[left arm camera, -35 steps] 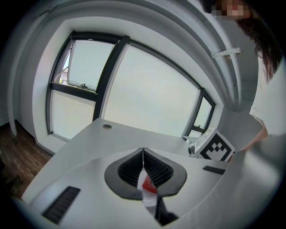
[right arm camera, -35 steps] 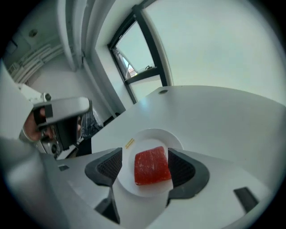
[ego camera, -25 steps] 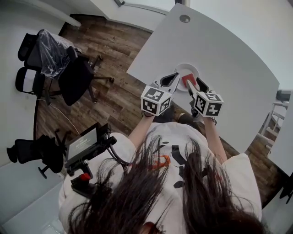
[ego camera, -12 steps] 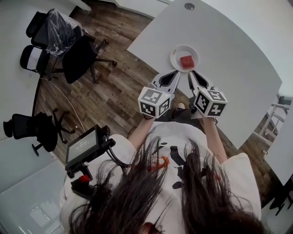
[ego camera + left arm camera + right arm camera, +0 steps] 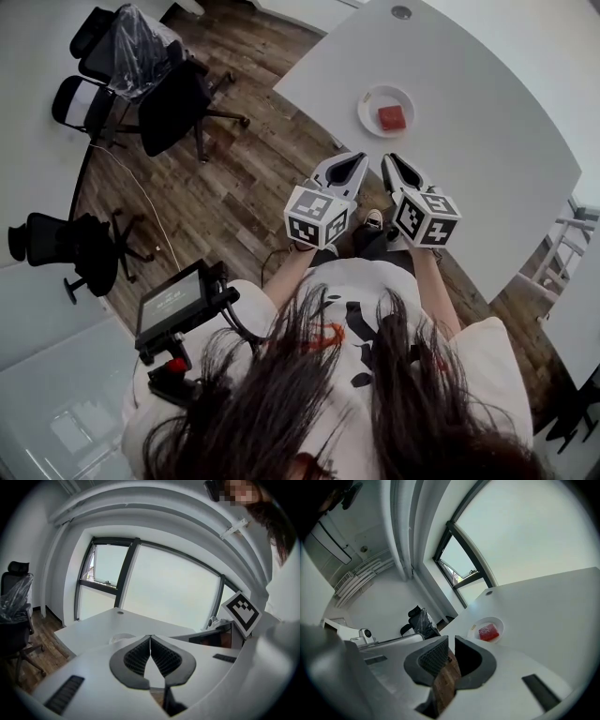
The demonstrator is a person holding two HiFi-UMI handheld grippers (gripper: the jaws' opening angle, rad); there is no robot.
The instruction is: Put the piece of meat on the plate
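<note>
On plate (image 5: 385, 97), meat (image 5: 392, 117), beyond grippers.

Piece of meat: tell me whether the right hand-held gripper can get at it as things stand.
Probably yes. The piece of meat lies uncovered on the plate, with nothing between it and the right hand-held gripper, though its jaws are shut.

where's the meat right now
The piece of meat lies on the white plate, near the left edge of the white table, right of centre at the top of the head view.
</note>
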